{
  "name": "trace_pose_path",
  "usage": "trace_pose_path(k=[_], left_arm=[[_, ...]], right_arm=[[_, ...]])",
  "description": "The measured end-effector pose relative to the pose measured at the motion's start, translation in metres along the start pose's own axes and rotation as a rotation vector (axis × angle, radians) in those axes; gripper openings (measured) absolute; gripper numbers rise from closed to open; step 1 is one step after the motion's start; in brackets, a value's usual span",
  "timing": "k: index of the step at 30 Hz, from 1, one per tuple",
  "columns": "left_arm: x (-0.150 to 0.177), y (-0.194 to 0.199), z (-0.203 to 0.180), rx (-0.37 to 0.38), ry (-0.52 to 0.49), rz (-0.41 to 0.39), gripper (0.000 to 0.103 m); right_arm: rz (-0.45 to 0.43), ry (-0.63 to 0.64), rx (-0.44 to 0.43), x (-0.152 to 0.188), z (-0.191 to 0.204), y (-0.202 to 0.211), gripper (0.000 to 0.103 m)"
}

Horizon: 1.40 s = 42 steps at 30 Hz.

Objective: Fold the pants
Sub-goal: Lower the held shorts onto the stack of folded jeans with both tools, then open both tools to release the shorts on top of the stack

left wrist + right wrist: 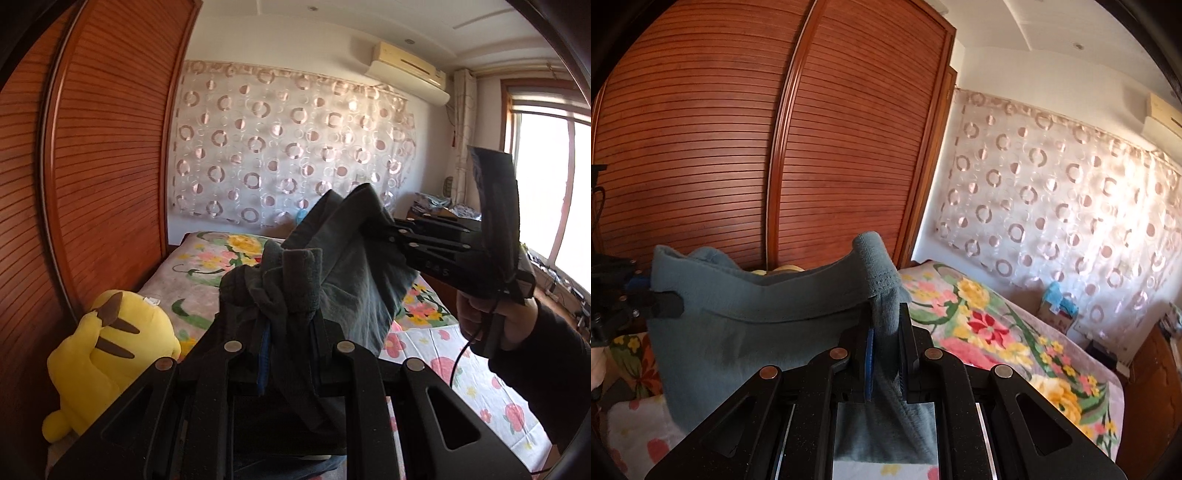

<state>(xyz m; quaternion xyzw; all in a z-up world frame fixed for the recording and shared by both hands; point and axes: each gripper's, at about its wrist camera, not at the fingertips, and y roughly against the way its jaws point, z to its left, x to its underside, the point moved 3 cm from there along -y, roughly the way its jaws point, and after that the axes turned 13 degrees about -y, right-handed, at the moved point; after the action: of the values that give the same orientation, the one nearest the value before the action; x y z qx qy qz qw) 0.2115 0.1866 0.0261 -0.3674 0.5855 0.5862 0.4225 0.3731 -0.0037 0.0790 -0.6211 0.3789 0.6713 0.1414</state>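
Wardrobe (738, 129) of slatted red-brown wood fills the left; bed (480, 369) under a flowered cover lies below, with a circle-patterned curtain (288, 147) on the far wall; pants (746, 317), grey-green, hang in the air above the bed, stretched between both tools; yellow plush toy (107, 362) sits at the bed's left edge; left gripper (284, 328) is pinched on bunched cloth; right gripper (884, 332) is clamped on the ribbed hem; its side bears faint characters, too blurred to read.
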Motion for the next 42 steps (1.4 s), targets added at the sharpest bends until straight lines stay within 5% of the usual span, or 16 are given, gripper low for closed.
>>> trace_pose_path(k=[12, 16, 25, 33, 42], left_arm=[[0.034, -0.002, 0.003, -0.090, 0.097, 0.022, 0.018], [0.041, -0.005, 0.005, -0.101, 0.105, 0.058, 0.018], [0.048, -0.009, 0.006, -0.126, 0.100, 0.106, 0.018], [0.050, -0.008, 0.003, -0.146, 0.073, 0.142, 0.018], [0.045, 0.001, 0.002, -0.167, 0.023, 0.156, 0.028]], right_arm=[[0.052, 0.000, -0.070, 0.001, 0.003, -0.034, 0.010], [0.079, -0.038, -0.077, 0.008, -0.006, -0.034, 0.032], [0.134, -0.136, -0.193, 0.027, -0.050, -0.012, 0.033], [0.208, -0.196, -0.118, 0.031, -0.083, -0.041, 0.033], [0.180, -0.227, -0.119, 0.031, -0.067, -0.022, 0.033]])
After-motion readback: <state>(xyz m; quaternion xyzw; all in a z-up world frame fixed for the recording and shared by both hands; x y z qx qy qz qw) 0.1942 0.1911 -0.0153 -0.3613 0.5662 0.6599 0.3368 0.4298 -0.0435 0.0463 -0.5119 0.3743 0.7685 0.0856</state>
